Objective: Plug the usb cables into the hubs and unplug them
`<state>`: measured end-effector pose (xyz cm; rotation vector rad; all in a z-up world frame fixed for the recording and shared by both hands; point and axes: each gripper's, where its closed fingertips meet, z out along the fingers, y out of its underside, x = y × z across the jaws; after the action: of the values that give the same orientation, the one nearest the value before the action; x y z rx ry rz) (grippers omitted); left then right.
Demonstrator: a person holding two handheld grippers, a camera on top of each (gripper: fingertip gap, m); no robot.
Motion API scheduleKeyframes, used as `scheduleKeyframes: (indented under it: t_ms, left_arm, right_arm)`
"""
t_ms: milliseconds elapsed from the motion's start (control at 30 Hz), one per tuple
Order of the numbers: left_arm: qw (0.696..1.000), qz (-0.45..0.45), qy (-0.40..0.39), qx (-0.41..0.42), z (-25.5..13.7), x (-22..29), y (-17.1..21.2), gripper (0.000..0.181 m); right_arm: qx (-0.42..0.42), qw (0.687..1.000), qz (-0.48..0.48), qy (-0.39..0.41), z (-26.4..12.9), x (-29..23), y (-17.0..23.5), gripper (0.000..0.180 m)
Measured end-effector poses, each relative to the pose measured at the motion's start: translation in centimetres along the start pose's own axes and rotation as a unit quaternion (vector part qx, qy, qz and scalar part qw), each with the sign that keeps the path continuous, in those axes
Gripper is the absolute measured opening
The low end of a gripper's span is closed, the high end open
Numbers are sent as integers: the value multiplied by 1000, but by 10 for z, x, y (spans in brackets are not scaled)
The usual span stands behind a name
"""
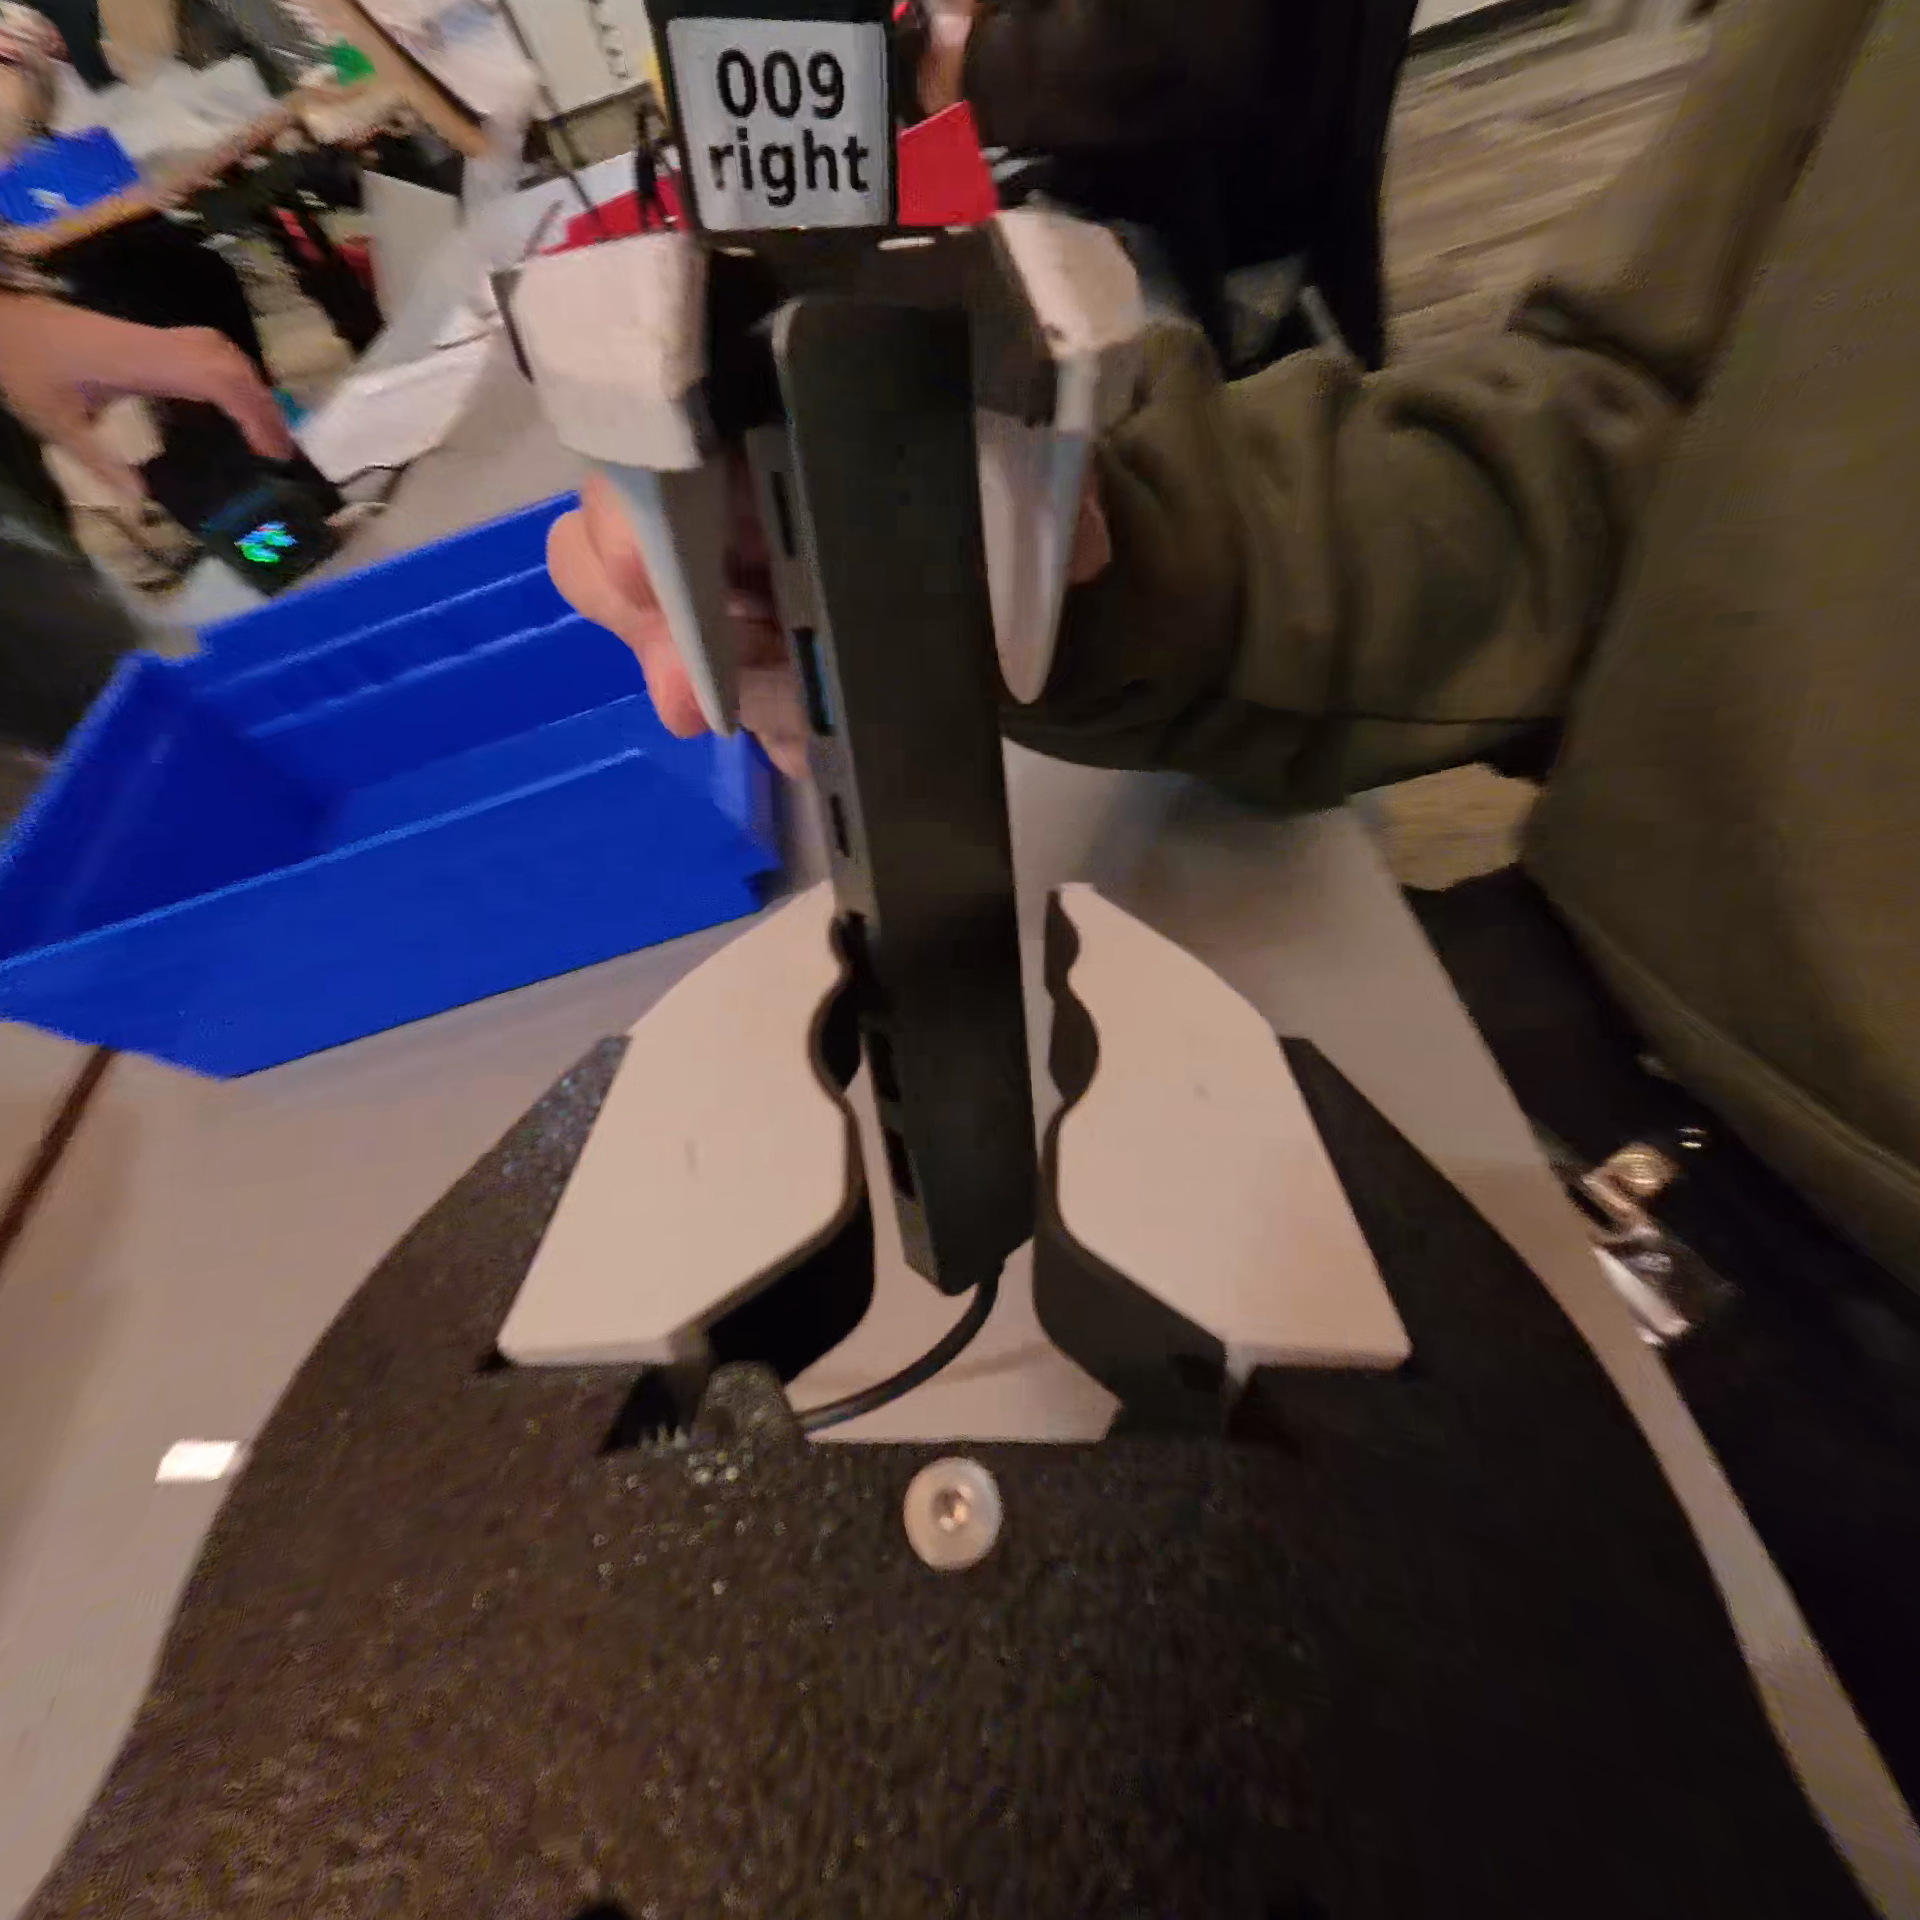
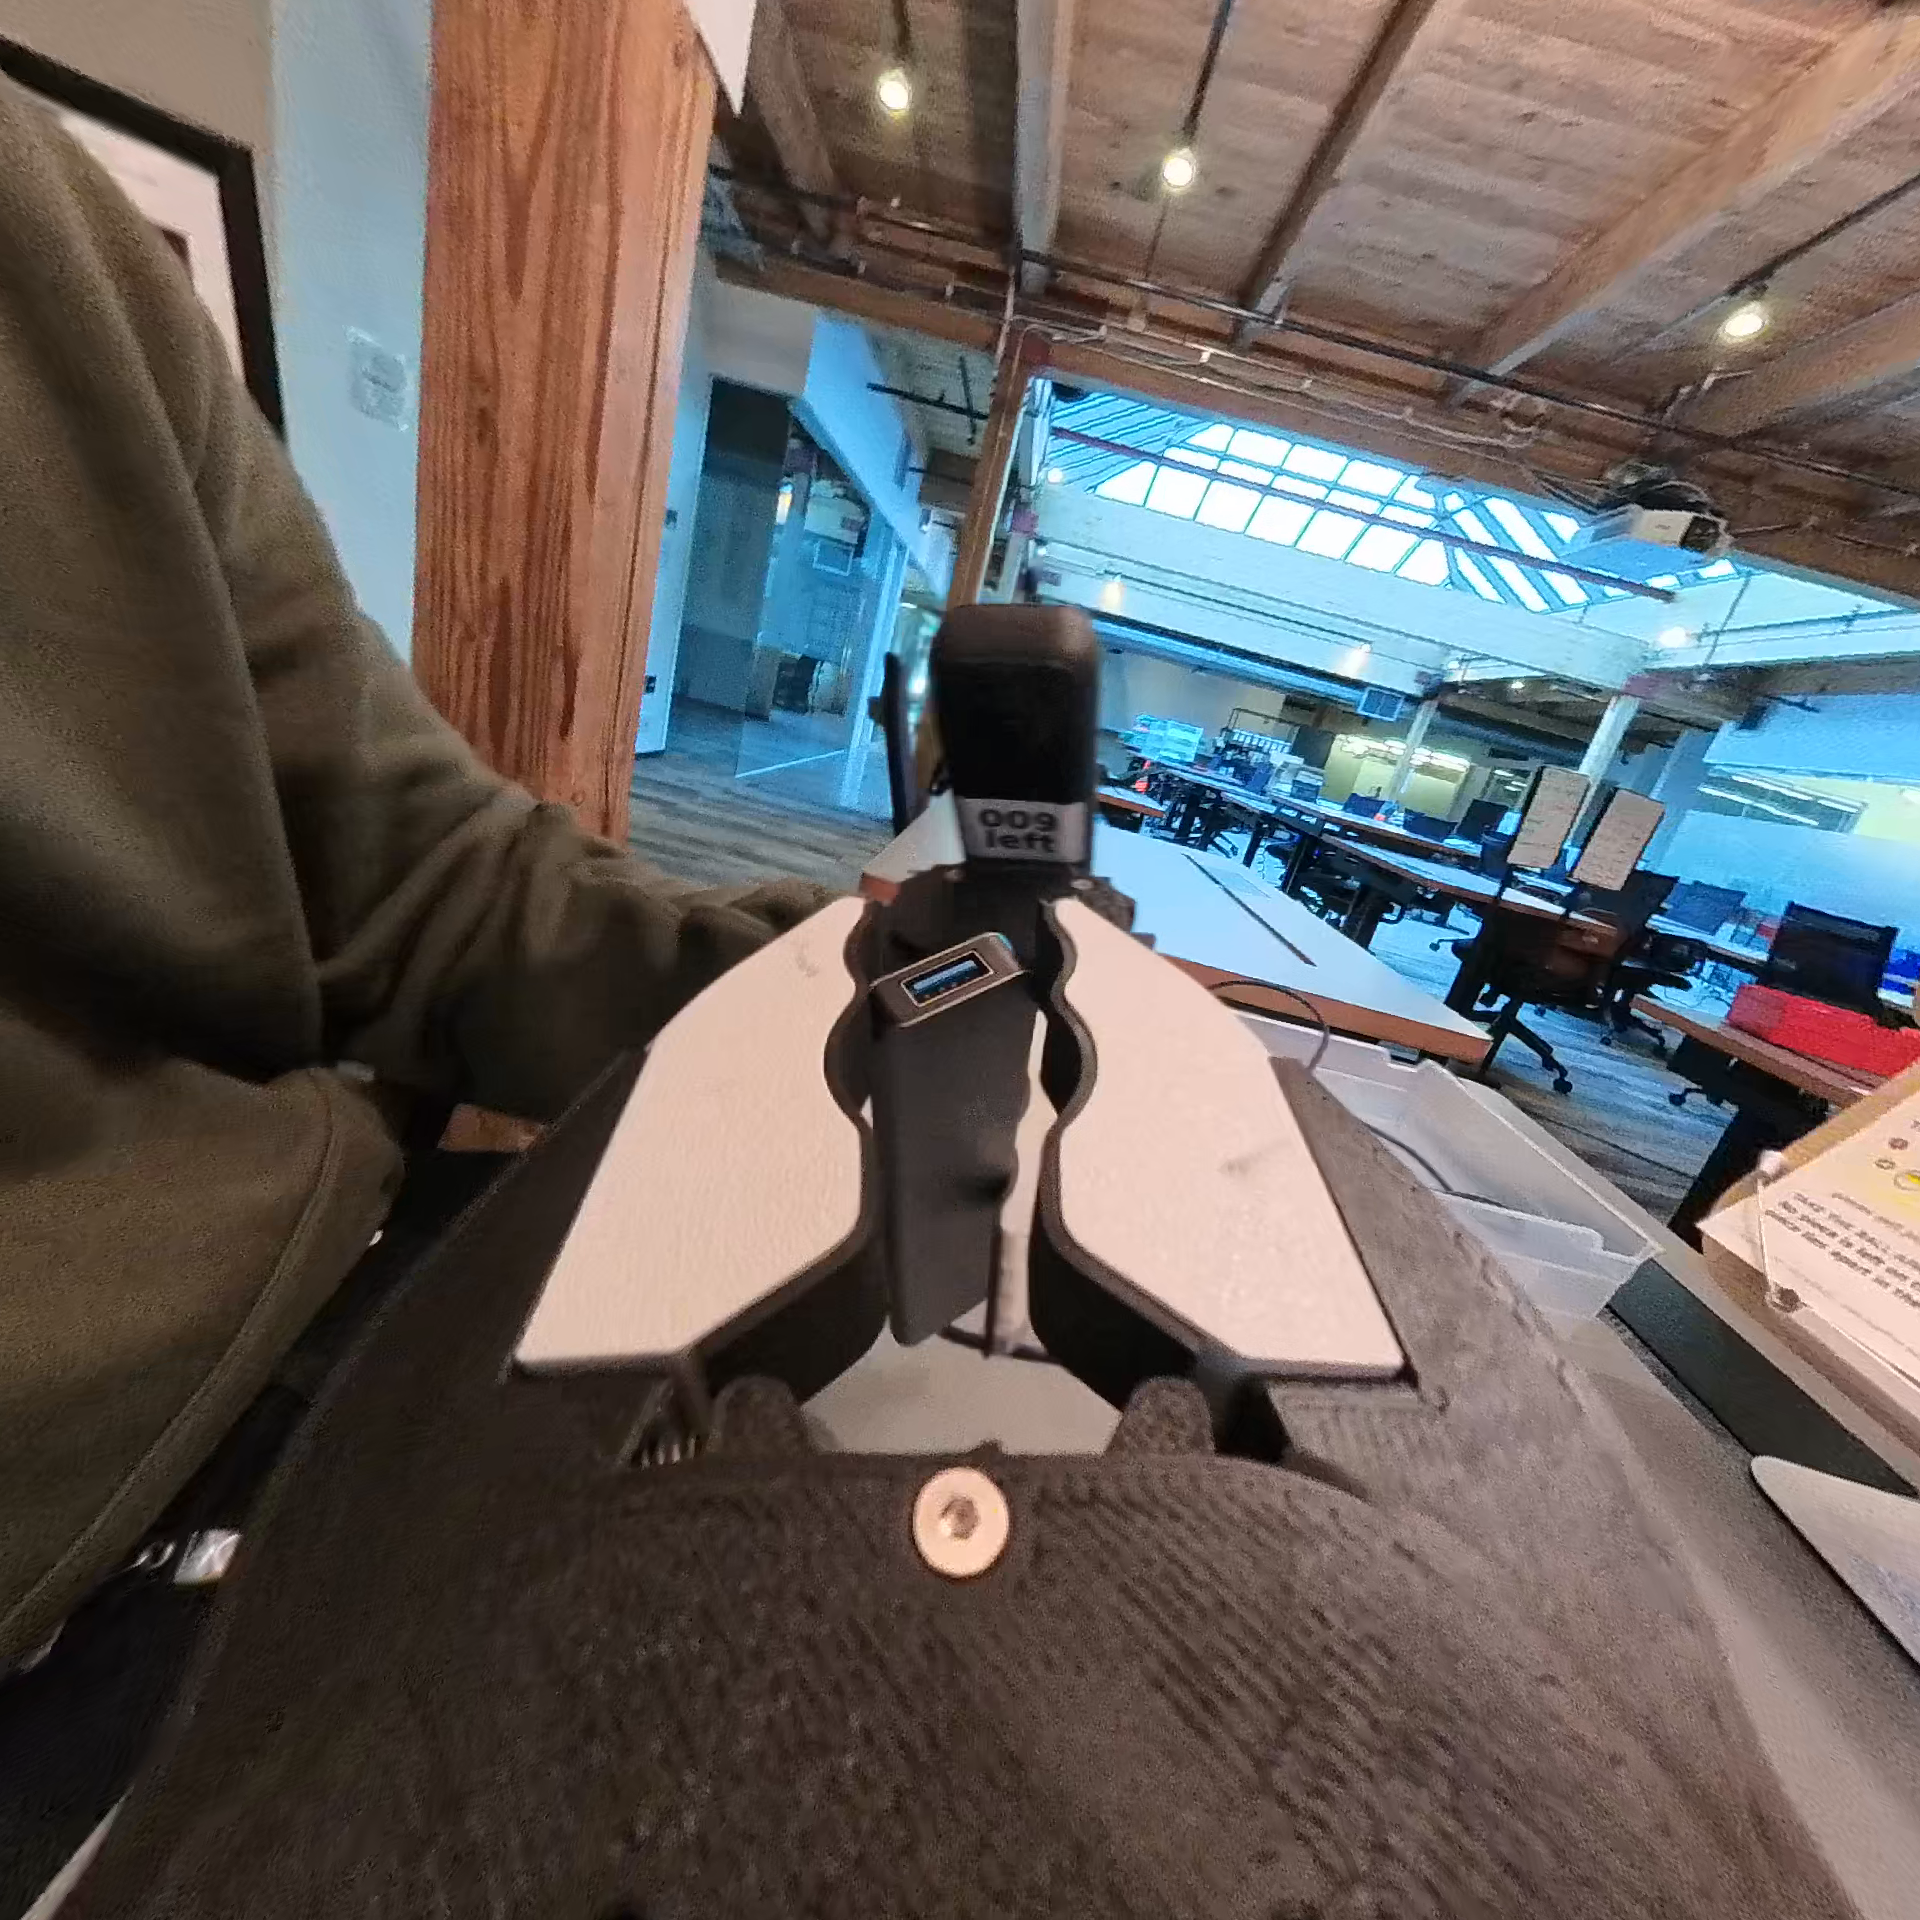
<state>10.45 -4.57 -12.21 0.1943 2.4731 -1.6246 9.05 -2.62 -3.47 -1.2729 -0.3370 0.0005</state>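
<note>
- Blue plastic bin [image 1: 343, 810], ribbed inside, sits beyond the left gripper [image 1: 951, 1039], to its left.
- Long dark matte hub [image 1: 914, 831] stands between both grippers; each clamps one end.
- Right gripper [image 2: 956, 1101] pinches the end with a blue port.
- Thin black cable [image 1: 914, 1361] leaves the hub's near end; its far end is hidden.

A wooden plank ceiling [image 2: 1403, 135] with beams carries small round lamps [image 2: 1177, 166], and a skylight [image 2: 1340, 514] glows pale blue beyond. A thick wooden post [image 2: 551, 416] stands beside a white wall [image 2: 343, 260]. Long desks [image 2: 1455, 862] with black office chairs [image 2: 1538, 966] fill the open hall over a wood floor [image 2: 1600, 1091].
</note>
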Motion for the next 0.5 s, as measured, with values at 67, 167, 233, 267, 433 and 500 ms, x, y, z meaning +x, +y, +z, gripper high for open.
scheduleKeyframes:
  t_ms: [67, 167, 233, 267, 433, 500]
  left_arm:
    - [999, -30, 41, 11, -2, 4, -2, 24]
    - [996, -66, 64, 11, -2, 4, -2, 23]
    - [996, -78, 34, 6, 0, -6, 1, 22]
    - [996, -89, 6, 11, -1, -14, 1, 22]
    - [963, -175, -200, 49, -21, -75, 10, 22]
    - [957, -142, -249, 48, -24, -79, 9, 22]
  right_arm:
    - [-10, 1000, -2, -4, -3, -1, 1, 29]
    - [-21, 1000, -7, 9, -8, 4, 5, 28]
    - [-28, 997, -11, 65, -12, 20, 7, 36]
    - [-23, 994, -21, 109, -15, 32, 5, 40]
    - [-43, 965, 17, 260, -31, 77, 13, 56]
    - [-55, 963, 66, 256, -26, 80, 29, 60]
